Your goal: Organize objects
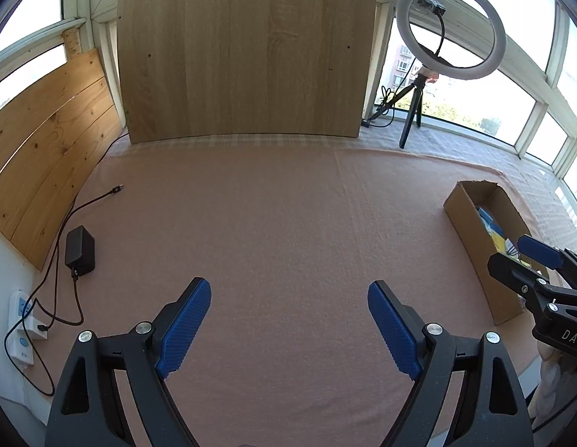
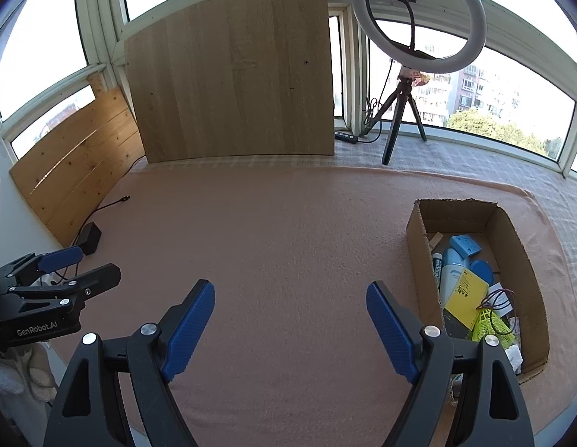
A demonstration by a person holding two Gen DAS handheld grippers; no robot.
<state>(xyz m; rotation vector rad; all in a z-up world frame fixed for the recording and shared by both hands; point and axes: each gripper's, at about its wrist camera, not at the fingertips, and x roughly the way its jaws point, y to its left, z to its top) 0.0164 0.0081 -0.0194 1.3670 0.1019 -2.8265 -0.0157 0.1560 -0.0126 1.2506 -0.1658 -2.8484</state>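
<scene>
One pink blanket (image 2: 288,246), wooden boards (image 2: 232,74), bright windows (image 2: 511,104), ring light (image 2: 418,18)

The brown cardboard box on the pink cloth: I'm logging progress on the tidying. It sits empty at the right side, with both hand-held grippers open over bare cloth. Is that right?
Not quite: the brown cardboard box is not empty. The right wrist view shows a yellow card, pale blue bottles and a yellow-green shuttlecock inside. The rest holds: it sits at the right of the pink cloth, and the left hand-held gripper and right hand-held gripper are open over bare cloth.
</scene>
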